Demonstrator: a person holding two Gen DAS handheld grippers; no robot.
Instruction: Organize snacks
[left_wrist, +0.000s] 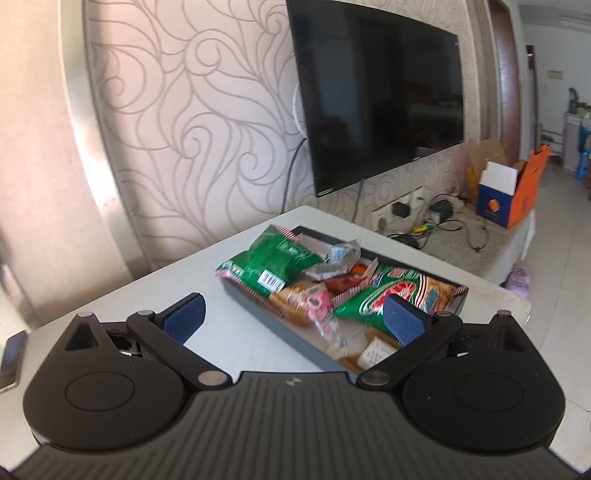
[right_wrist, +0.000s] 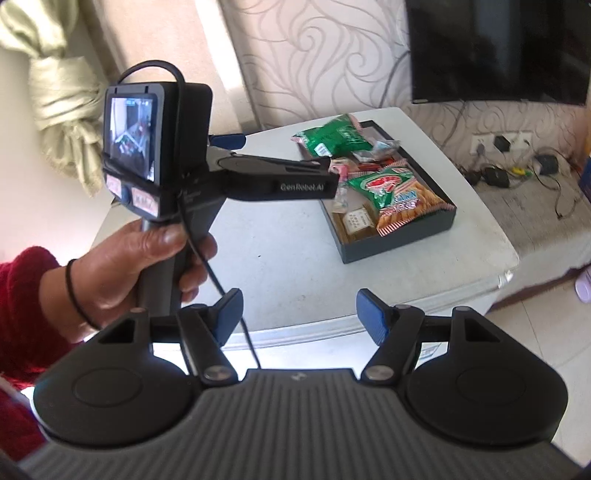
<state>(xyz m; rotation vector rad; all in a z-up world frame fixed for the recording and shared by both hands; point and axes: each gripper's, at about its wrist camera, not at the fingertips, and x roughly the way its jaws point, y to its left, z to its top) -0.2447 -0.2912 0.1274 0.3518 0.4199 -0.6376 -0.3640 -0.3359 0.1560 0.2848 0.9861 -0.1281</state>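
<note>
A dark shallow box (left_wrist: 258, 314) sits on a white table (left_wrist: 229, 332) and holds several snack packets. A green packet (left_wrist: 273, 258) lies over its far end and a green and orange chips bag (left_wrist: 399, 291) lies at its near right. My left gripper (left_wrist: 295, 317) is open and empty, held above the box's near side. In the right wrist view the same box (right_wrist: 399, 240) sits at the table's far right with the chips bag (right_wrist: 395, 195) in it. My right gripper (right_wrist: 299, 314) is open and empty, back over the table's front edge.
A hand in a red sleeve (right_wrist: 122, 266) holds the left gripper's handle (right_wrist: 177, 192) over the table's left. A wall TV (left_wrist: 376, 92) hangs behind. A low bench carries cables (left_wrist: 443, 225) and an orange and blue carton (left_wrist: 509, 195). A phone (left_wrist: 13, 354) lies at the table's left.
</note>
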